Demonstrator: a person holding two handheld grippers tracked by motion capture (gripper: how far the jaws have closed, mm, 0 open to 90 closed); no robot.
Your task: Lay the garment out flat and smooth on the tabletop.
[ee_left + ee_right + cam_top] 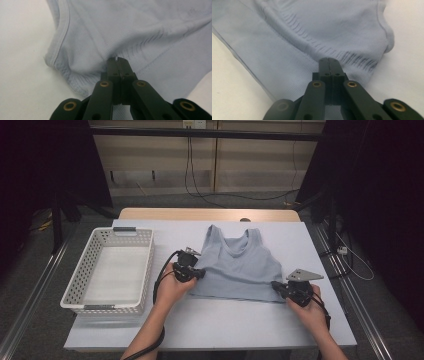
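Note:
A pale blue tank top lies flat on the white table, straps toward the far side. My left gripper is at the garment's left side edge, shut on a pinch of its cloth; the fabric wrinkles toward the closed jaws. My right gripper is at the lower right corner of the tank top, jaws closed together on the ribbed hem, which bunches there. A hand holds each gripper from the near side.
A white perforated basket stands at the left of the table, nothing in it. A wooden strip runs along the table's far edge. Cables trail on the floor beyond. Dark curtains and stands flank both sides.

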